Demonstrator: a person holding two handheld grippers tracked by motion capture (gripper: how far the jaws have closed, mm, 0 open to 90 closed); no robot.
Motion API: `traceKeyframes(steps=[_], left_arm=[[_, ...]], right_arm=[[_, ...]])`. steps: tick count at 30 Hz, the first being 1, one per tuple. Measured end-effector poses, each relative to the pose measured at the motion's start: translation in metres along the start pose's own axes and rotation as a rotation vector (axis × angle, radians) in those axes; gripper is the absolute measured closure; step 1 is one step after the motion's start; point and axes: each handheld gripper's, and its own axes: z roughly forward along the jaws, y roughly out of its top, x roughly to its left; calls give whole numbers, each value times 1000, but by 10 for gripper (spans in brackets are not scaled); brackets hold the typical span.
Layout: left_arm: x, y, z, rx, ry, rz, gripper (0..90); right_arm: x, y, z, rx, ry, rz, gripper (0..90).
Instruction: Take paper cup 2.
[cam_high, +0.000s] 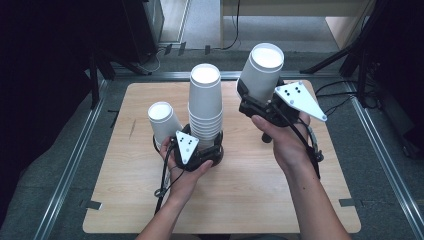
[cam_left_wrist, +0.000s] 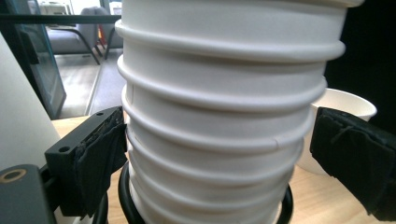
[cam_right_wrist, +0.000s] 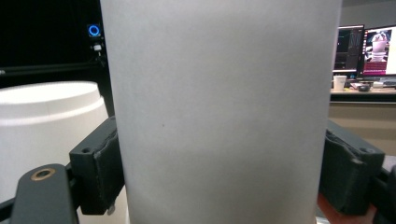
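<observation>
A tall stack of upturned white paper cups (cam_high: 205, 97) stands at the middle of the wooden table (cam_high: 235, 200). My left gripper (cam_high: 202, 145) clasps its lower part, and both black pads (cam_left_wrist: 100, 158) rest against the ribbed rims of the stack (cam_left_wrist: 219, 107). A single upturned cup (cam_high: 162, 120) stands just left of it. My right gripper (cam_high: 257, 102) is shut on another white cup (cam_high: 261, 70), held base-up in the air to the right of the stack. In the right gripper view this cup (cam_right_wrist: 219, 116) sits between both pads (cam_right_wrist: 100, 163).
A black ring (cam_left_wrist: 286, 205) circles the foot of the stack. Metal rails (cam_high: 75, 155) run along the table's sides, with dark stands and cables behind. Monitors (cam_right_wrist: 373, 46) glow on a far desk. Bare wood lies near the front edge.
</observation>
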Motion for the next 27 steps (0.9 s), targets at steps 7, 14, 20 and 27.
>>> traceKeyframes(steps=[7,14,20,27], left_arm=[[-2,-2,-9,6,-37,15,0],[-5,0,-21,20,-97,15,0],[-7,-2,-30,25,-134,29,0],[-2,-4,-41,34,-163,24,0]], right_arm=[[-2,-19,-8,8,-1,-25,154],[-4,-39,-16,17,1,-37,153],[-4,-55,-24,31,2,-51,153],[-8,-69,-31,39,-1,-56,152]])
